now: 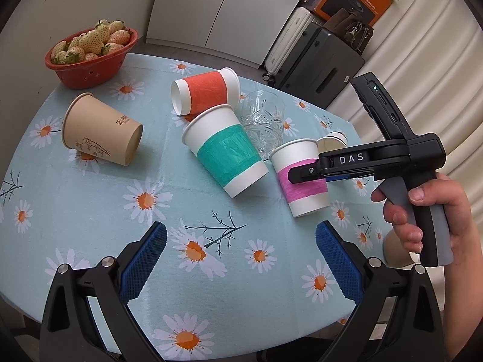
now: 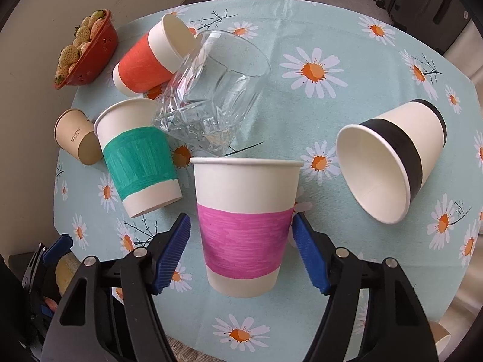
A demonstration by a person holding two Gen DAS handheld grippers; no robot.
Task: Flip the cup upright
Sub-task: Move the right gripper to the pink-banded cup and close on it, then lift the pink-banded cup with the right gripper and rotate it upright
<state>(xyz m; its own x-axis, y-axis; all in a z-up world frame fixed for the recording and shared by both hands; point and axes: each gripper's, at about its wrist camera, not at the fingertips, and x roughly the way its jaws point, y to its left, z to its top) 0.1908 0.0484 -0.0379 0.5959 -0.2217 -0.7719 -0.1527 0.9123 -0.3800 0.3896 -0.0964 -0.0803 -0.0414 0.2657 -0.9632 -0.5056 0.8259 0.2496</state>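
Observation:
A white paper cup with a pink band [image 2: 246,229] stands upright on the table; it also shows in the left wrist view [image 1: 302,178]. My right gripper [image 2: 241,252] is open around it, a blue pad on each side with small gaps. In the left wrist view the right gripper [image 1: 297,175] reaches the cup from the right. My left gripper [image 1: 241,259] is open and empty above the near tablecloth. A green-banded cup [image 1: 225,154] stands upright. An orange-banded cup [image 1: 205,92], a brown cup [image 1: 99,129] and a black-banded cup [image 2: 392,158] lie on their sides.
A clear glass tumbler [image 2: 211,90] stands behind the pink cup, next to the green-banded one. A red bowl of strawberries [image 1: 90,54] sits at the far left edge of the round table [image 1: 90,211]. Suitcases [image 1: 320,57] and a cabinet stand beyond the table.

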